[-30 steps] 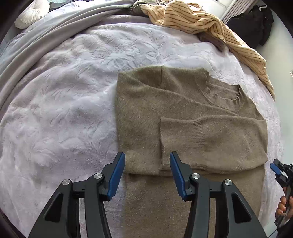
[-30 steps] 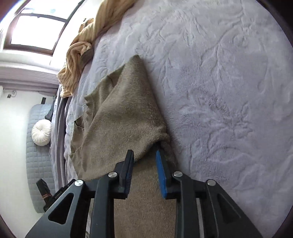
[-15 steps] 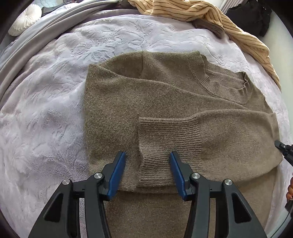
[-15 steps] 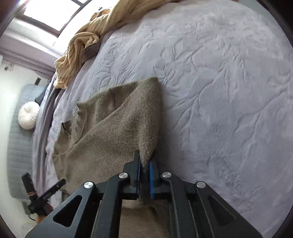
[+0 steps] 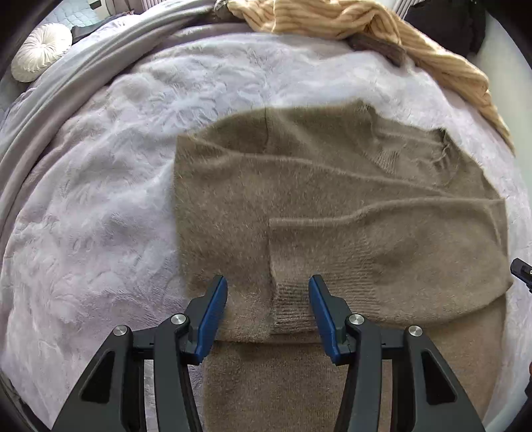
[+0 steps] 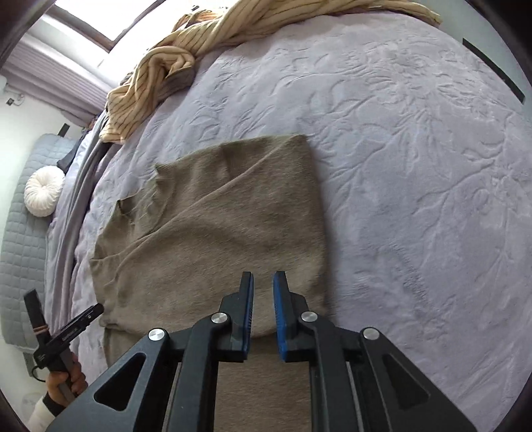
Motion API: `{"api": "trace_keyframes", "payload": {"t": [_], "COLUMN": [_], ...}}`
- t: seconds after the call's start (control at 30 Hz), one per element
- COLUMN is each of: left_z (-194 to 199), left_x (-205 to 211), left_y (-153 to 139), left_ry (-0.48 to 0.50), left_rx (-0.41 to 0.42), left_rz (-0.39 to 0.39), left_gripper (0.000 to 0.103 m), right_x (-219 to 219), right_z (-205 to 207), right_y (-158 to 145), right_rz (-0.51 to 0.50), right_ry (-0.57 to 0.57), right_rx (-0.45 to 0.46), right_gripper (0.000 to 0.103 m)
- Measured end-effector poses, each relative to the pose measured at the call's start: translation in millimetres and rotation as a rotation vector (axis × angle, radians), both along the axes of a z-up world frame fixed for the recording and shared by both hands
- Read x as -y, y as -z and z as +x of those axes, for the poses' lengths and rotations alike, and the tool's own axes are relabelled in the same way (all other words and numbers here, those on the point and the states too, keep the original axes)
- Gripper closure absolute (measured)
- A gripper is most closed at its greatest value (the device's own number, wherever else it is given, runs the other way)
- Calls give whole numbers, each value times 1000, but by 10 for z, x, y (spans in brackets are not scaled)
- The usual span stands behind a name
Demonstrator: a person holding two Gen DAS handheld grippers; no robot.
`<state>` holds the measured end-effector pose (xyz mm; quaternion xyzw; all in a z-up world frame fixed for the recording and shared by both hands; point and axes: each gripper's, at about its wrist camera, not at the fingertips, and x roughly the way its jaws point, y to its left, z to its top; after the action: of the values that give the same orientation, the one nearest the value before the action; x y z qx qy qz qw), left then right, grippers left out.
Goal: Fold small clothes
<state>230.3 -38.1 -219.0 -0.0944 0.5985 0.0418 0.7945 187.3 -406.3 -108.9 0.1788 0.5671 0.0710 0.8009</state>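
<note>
A fuzzy olive-brown sweater (image 5: 316,206) lies flat on the bed, its sleeves folded in across the body; it also shows in the right wrist view (image 6: 212,232). My left gripper (image 5: 268,292) is open and empty, hovering over the ribbed sleeve cuff (image 5: 292,309) near the sweater's near fold. My right gripper (image 6: 263,285) is slightly open with nothing between its pads, above the sweater's right side edge. The left gripper (image 6: 66,335) shows at the lower left of the right wrist view.
The bed is covered by a lilac embossed blanket (image 5: 99,199). A tan striped garment (image 5: 365,30) is heaped at the far edge, also in the right wrist view (image 6: 159,73). A white round cushion (image 5: 40,53) and a grey quilt lie at the far left.
My right gripper was shut on the sweater's side edge half a second ago and has now let go and opened a little. The left gripper stays open and has pulled back slightly.
</note>
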Motion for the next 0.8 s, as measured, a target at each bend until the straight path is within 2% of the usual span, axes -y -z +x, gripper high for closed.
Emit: {"api": "trace_keyframes", "payload": {"t": [0.1,0.17,0.23,0.3,0.37,0.57,0.8], "left_z": [-73,-118,-142,-149,-164,-209,-318], "left_x": [14,3,0,11,10,26,77], "left_y": [90,54,-5,-36,-54,-120,-166], "left_ry": [10,15,26,36,33,14,17], "left_rx": [-7,-5,-7,-13,-18,-33,-42], "left_rz": [8,2,4,14,15,8,15], "left_gripper": [50,50,50,50,50,50,50], "right_x": [-204,-194,-88,6,18,-77,-322], "right_z": [9,-33,-116,-200,-264,-394,-443], "right_y": [185,398,453,391,308,89,100], "right_rz": [-24,-100,-70,-30,-27,0,6], "right_ry": [-33,-35,-13,16,23,30,-12], "right_rx": [-48,-106,-109,-101,-94,-63,-78], "right_gripper": [88,97,98,98,93,92,92]}}
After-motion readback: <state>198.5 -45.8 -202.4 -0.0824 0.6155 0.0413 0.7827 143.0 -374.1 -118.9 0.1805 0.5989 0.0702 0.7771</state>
